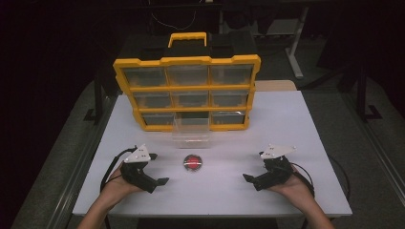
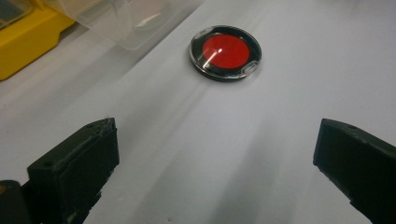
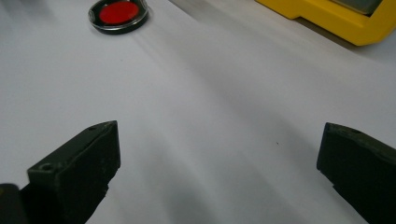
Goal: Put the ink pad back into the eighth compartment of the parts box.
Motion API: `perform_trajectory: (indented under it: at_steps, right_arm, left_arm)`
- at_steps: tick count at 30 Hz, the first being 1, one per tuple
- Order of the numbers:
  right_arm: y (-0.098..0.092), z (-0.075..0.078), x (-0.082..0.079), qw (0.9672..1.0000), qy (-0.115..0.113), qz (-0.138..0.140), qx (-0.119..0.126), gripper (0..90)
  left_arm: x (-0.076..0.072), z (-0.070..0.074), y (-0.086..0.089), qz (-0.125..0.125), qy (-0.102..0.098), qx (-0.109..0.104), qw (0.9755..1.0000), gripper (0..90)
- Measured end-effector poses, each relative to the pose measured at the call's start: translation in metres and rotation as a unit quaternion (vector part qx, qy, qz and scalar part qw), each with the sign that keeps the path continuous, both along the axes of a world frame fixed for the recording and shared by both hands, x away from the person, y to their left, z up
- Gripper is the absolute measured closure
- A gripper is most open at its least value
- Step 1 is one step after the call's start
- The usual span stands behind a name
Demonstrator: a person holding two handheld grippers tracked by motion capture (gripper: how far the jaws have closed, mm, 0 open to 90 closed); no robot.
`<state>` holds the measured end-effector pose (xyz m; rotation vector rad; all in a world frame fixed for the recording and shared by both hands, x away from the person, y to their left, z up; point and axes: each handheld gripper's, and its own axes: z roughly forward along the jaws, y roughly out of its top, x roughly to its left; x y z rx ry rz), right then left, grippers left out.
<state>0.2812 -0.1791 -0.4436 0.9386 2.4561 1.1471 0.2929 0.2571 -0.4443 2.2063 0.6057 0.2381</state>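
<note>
A small round case (image 1: pixel 193 162) with a red centre and clear lid lies flat on the white table (image 1: pixel 296 124), midway between my hands. In the left gripper view the round case (image 2: pixel 225 52) sits ahead of my left gripper (image 2: pixel 215 158), whose jaws stand wide apart with bare table between them. My left gripper (image 1: pixel 160 182) rests at the near left in the high view. My right gripper (image 1: pixel 248 179) rests at the near right, pointing inward. Its jaws are also wide, and my right gripper (image 3: pixel 217 158) sees the round case (image 3: pixel 119 15) far off at upper left.
A yellow organiser (image 1: pixel 187 93) with clear drawers and a black carry handle stands at the table's back. One clear drawer (image 1: pixel 191 132) is out in front of it, just behind the round case. Dark floor surrounds the table.
</note>
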Motion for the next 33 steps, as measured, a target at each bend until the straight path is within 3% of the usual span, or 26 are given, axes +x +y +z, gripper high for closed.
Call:
perform_trajectory:
  at_steps: [13, 33]
  right_arm:
    - [0.002, 0.001, 0.000, 0.9999, 0.001, 0.011, 0.003, 0.0]
    - [0.002, 0.002, -0.001, 0.9999, -0.002, 0.013, 0.005, 0.0]
  left_arm:
    - [0.004, 0.000, -0.002, -0.005, 0.012, -0.009, 0.9999, 0.0]
    - [0.014, 0.004, -0.021, -0.023, 0.016, -0.013, 0.9995, 0.0]
